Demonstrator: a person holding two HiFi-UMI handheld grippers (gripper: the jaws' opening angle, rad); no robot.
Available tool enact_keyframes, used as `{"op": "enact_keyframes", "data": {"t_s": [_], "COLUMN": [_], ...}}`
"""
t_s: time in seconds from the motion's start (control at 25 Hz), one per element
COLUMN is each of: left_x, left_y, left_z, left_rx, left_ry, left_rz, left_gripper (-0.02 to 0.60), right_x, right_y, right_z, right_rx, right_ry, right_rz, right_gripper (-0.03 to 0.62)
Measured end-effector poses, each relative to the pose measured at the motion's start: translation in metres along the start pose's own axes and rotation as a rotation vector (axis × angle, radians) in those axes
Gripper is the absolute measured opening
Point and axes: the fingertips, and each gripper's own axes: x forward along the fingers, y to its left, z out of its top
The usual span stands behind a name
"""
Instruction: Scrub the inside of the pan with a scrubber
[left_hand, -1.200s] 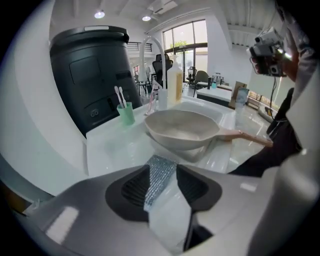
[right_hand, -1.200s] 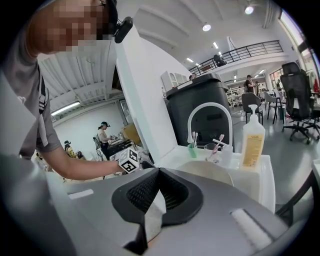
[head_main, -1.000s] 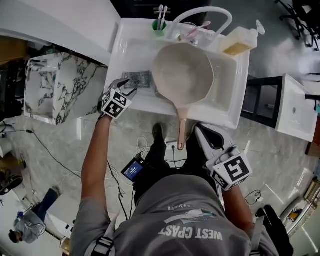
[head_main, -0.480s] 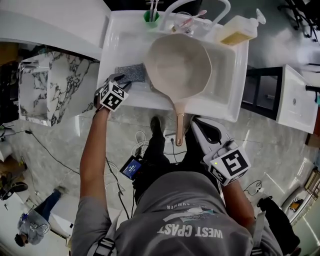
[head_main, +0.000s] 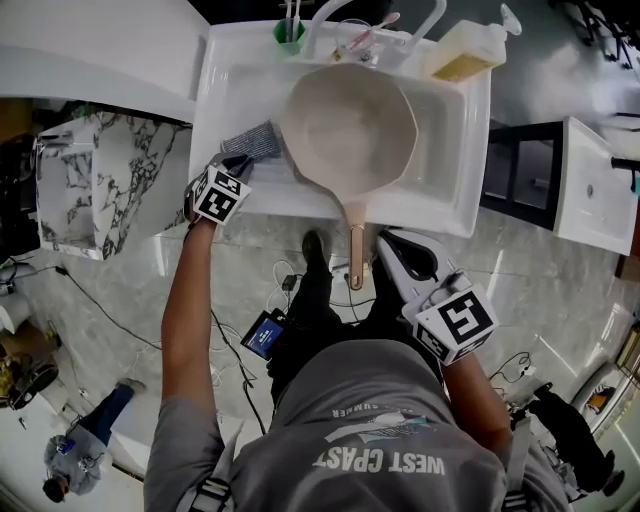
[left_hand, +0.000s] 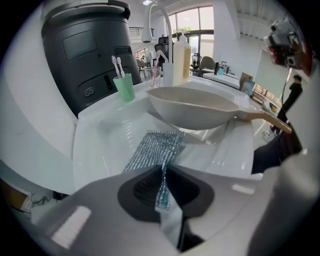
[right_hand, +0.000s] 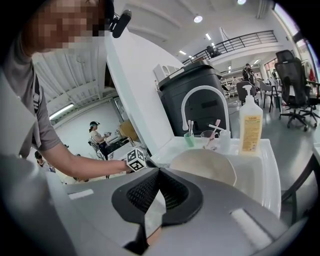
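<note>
A beige pan (head_main: 350, 125) rests tilted across the white sink (head_main: 455, 130), its handle (head_main: 356, 255) sticking out over the front rim toward me. A silvery mesh scrubber (head_main: 253, 140) lies on the sink's left ledge. My left gripper (head_main: 238, 162) is at the scrubber's near edge. In the left gripper view its jaws are closing, and the pads pinch a fold of the scrubber (left_hand: 155, 150). The pan (left_hand: 192, 107) sits just beyond. My right gripper (head_main: 390, 242) hangs below the sink front, right of the handle, shut with nothing in it (right_hand: 159, 171).
A green cup (head_main: 288, 35) with toothbrushes, a glass (head_main: 352, 38), the arched faucet (head_main: 330, 15) and a soap bottle (head_main: 462, 52) line the sink's back edge. A marble-topped counter (head_main: 95, 180) stands left, a black frame (head_main: 520, 175) right. A person (head_main: 70, 455) stands on the floor at lower left.
My left gripper moved onto the scrubber's near edge and its jaws went from wide apart to pinching it. The right gripper drifted slightly left and up.
</note>
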Motion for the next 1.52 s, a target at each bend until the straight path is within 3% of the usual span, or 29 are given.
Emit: {"op": "enact_keyframes", "data": {"t_s": [0.2,0.4,0.68,1.12,1.28,1.52], "left_x": [-0.015,-0.051,-0.066,0.015,0.044,0.091], "left_y": [0.001,0.002,-0.016,-0.033,-0.049,-0.086], "left_z": [0.008,0.035,0.105,0.189,0.213,0.233], "left_rx": [-0.091,-0.176,-0.135,-0.012,0.053,0.091], "left_ry": [-0.06,-0.173,-0.259,-0.156,-0.108,-0.036], "left_rz": [0.028,0.093,0.099,0.046,0.029,-0.045], "left_gripper": [0.023,0.021,0.023,0.026,0.026,0.026], "right_x": [-0.003,-0.009,-0.021,-0.066,-0.084,-0.106], "right_y": [-0.007,-0.016,-0.034,-0.084,-0.105,-0.136], "right_z": [-0.001,-0.003,-0.006,-0.025,-0.033,-0.044], "right_rx": [0.014,0.031,0.057,0.125,0.145,0.174], "right_ry": [-0.005,-0.014,-0.038,-0.061,-0.067,-0.064], "right_rz": [-0.009,-0.02,-0.045,-0.13,-0.159,-0.204], "right_gripper": [0.002,0.002,0.002,0.002,0.002,0.002]}}
